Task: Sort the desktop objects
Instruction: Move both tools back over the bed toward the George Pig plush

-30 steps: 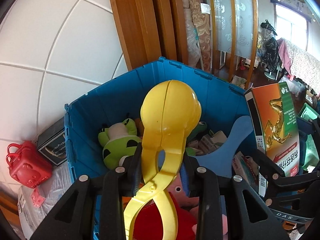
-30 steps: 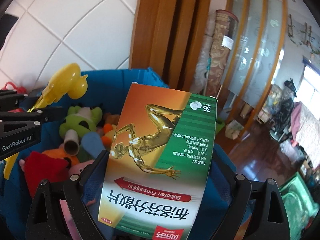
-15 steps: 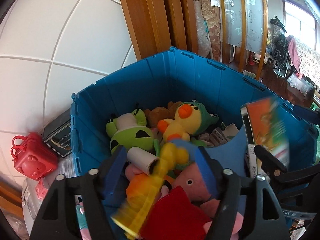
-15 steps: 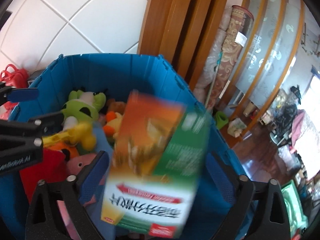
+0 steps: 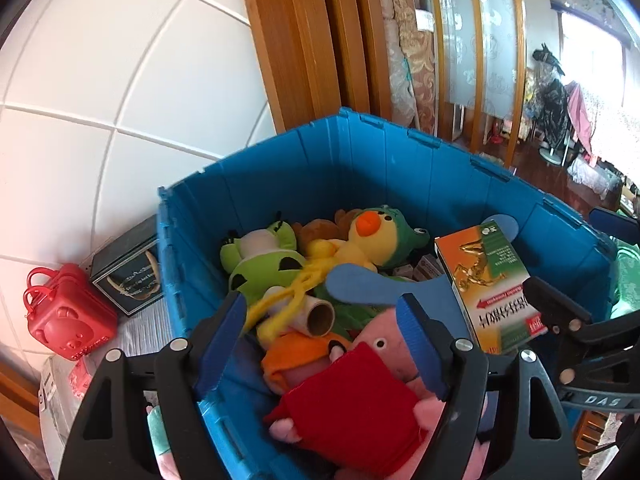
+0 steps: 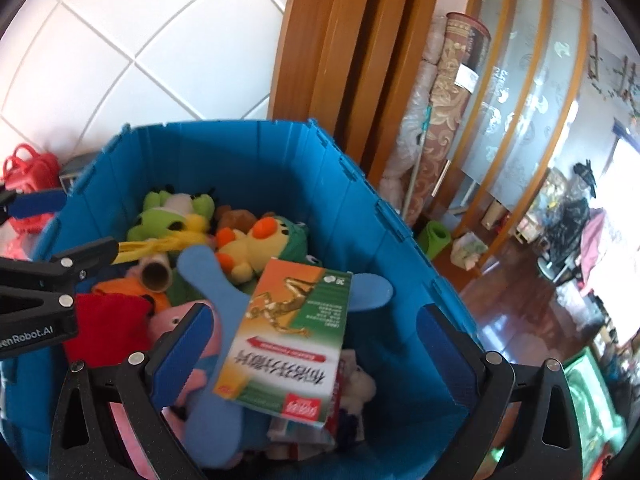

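Observation:
A blue storage bin [image 5: 360, 168] holds plush toys. The yellow plastic tongs [image 5: 296, 292] lie loose in it across a green frog plush [image 5: 264, 264] and a cardboard tube [image 5: 316, 314]. My left gripper [image 5: 320, 320] hovers over the bin's near side with its jaws opening and nothing gripped between them. The orange-and-green medicine box [image 6: 288, 336] rests tilted on the pile inside the bin [image 6: 240, 156]. My right gripper [image 6: 316, 320] stands open above the box, pads well apart from its sides. The box [image 5: 492, 288] also shows in the left wrist view.
A yellow duck plush [image 5: 364, 240], a pink pig plush in red [image 5: 360, 400] and a blue foam piece [image 5: 360, 284] fill the bin. Outside it to the left sit a red bear case [image 5: 68, 312] and a black box [image 5: 128, 276], against a white tiled wall.
The left gripper let go of the yellow tongs, which fell into the bin. The right gripper released the medicine box, which dropped onto the pile. Both sets of jaws spread apart.

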